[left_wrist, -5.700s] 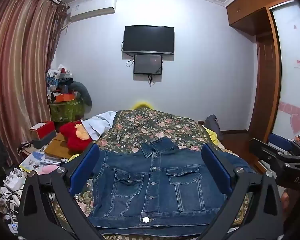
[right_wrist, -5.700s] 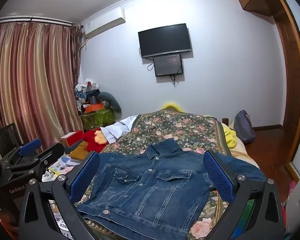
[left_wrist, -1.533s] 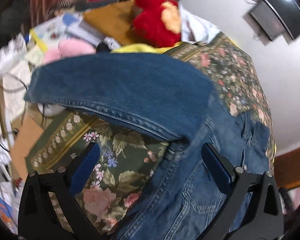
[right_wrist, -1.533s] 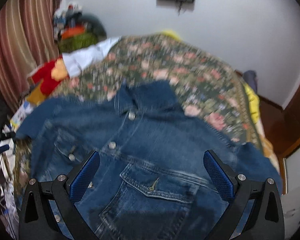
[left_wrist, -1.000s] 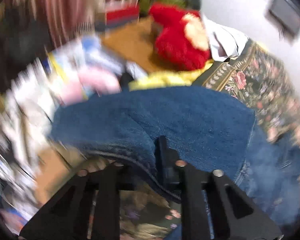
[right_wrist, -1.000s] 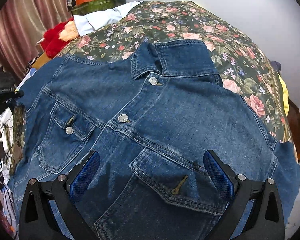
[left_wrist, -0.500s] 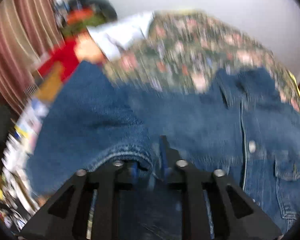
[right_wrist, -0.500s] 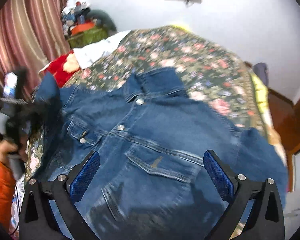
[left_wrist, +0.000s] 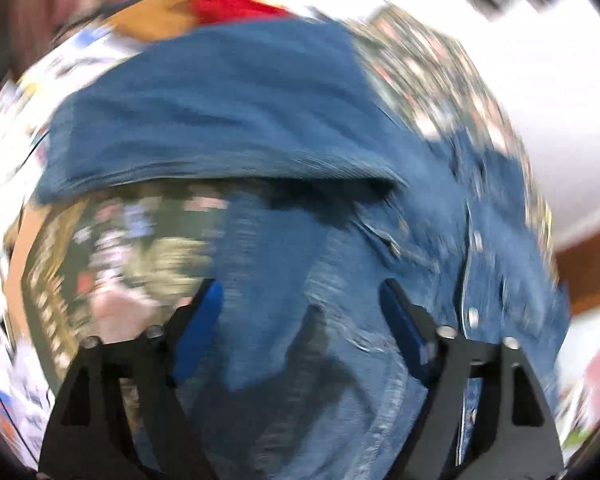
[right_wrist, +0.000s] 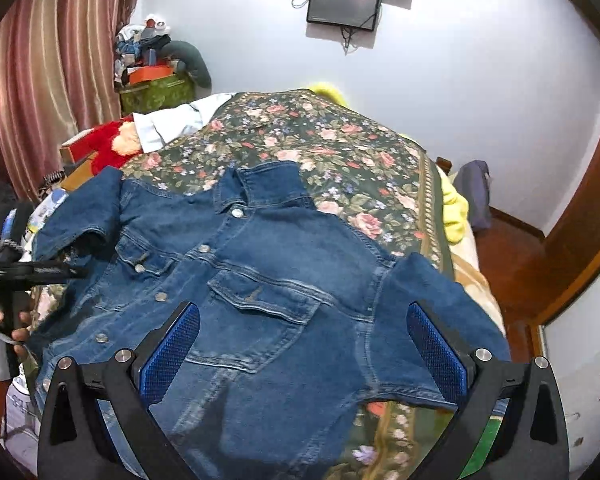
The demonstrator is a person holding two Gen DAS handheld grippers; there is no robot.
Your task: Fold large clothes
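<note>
A blue denim jacket lies front up, buttoned, on the floral bedspread. Its left sleeve lies out to the left of the chest, with the cuff edge curled; this view is blurred. My left gripper hovers over the jacket's left side. Its jaws are opening and stand apart, with denim below them and nothing pressed between the pads. In the right wrist view a hand holds the left gripper at the sleeve's edge. My right gripper stands open above the lower chest and holds nothing. The right sleeve lies flat.
A red plush toy and a white garment lie at the bed's far left. Books and clutter fill the floor on the left. A yellow blanket, a grey bag and a wooden door frame are on the right.
The left gripper, shut on the sleeve cuff a second ago, carried it toward the jacket, then let go and opened. The right gripper drew back and upward, still open.
</note>
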